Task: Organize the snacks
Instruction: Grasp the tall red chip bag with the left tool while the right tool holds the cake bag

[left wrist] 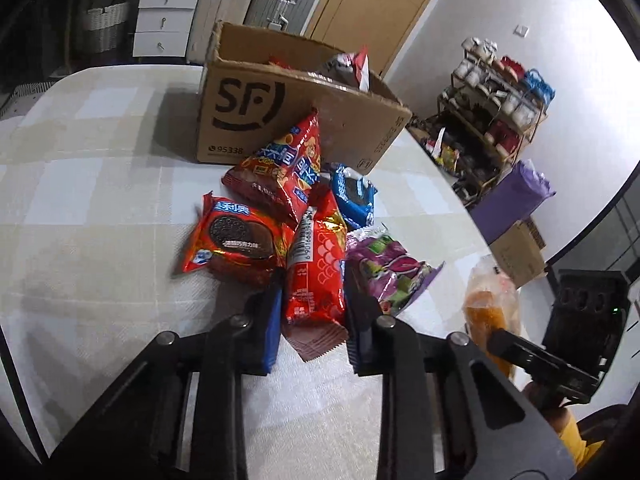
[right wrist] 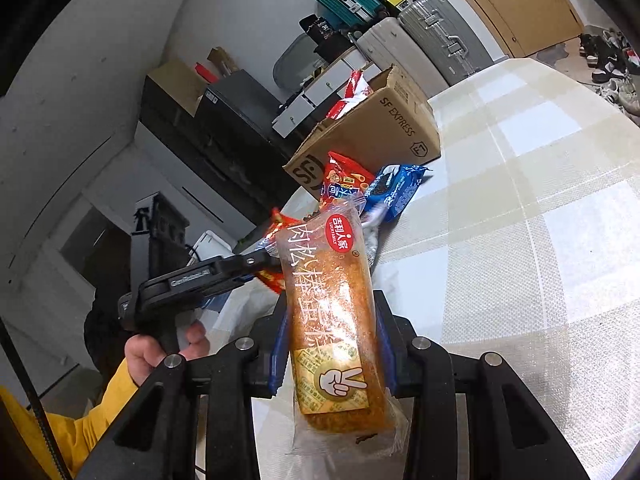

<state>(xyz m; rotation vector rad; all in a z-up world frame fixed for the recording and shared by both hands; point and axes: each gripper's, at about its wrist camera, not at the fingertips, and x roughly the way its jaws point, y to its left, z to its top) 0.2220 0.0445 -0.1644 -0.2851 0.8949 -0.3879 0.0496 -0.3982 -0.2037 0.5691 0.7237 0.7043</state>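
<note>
Right wrist alone shows the right tool (right wrist: 332,336) clenching the bread pack (right wrist: 332,320); left tool (left wrist: 312,300) grips a red packet (left wrist: 316,276).

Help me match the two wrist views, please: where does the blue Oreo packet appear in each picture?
Left wrist: the blue Oreo packet lies right of centre, beside the red triangular bag, before the cardboard box.
Right wrist: the packet lies above centre, right of the bag, below the box.
Shared landmark: the SF cardboard box.
</note>
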